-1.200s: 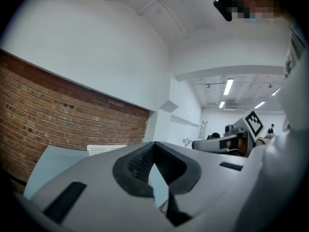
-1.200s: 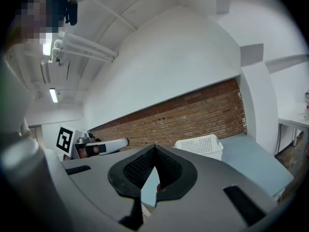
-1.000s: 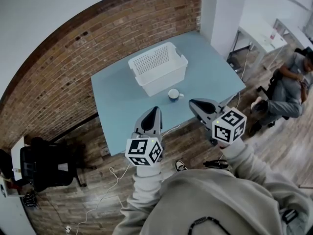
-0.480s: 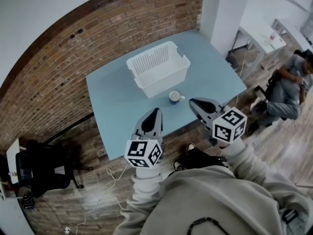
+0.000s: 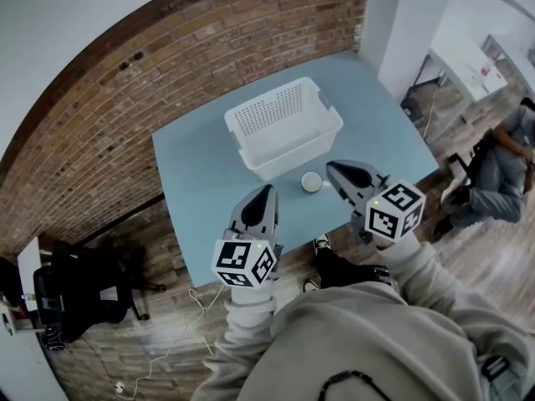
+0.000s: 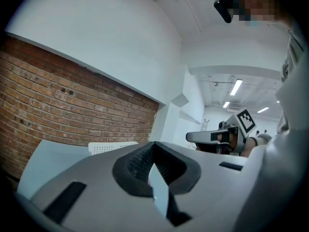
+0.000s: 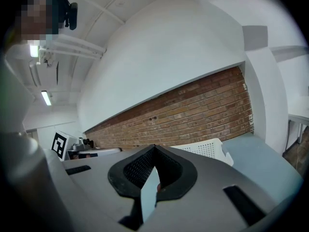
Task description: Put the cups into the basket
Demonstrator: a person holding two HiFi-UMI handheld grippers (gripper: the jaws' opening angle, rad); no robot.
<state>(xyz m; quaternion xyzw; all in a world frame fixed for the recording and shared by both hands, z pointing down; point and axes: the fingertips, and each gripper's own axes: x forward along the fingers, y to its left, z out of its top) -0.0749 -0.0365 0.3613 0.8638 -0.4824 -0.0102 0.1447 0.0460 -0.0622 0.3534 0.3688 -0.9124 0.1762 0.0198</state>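
A small round cup (image 5: 312, 181) stands on the light blue table (image 5: 196, 174), just in front of the white perforated basket (image 5: 284, 128). My right gripper (image 5: 331, 168) is shut and empty, its tip just right of the cup, apart from it. My left gripper (image 5: 267, 190) is also shut and empty, over the table's near edge, left of the cup. In the left gripper view the shut left gripper (image 6: 153, 145) points level past the basket (image 6: 111, 147). The right gripper view shows the shut right gripper (image 7: 154, 150) with the basket (image 7: 205, 148) behind. The cup is hidden in both gripper views.
A brick wall (image 5: 167, 65) runs behind the table. A black chair (image 5: 79, 286) stands at the lower left on the wood floor. A white pillar (image 5: 410, 15) and a white desk (image 5: 468, 57) lie to the right, where a person (image 5: 501, 161) sits.
Both grippers have moved forward toward the table. The right gripper's tip now lies beside the cup. Both stay shut and empty.
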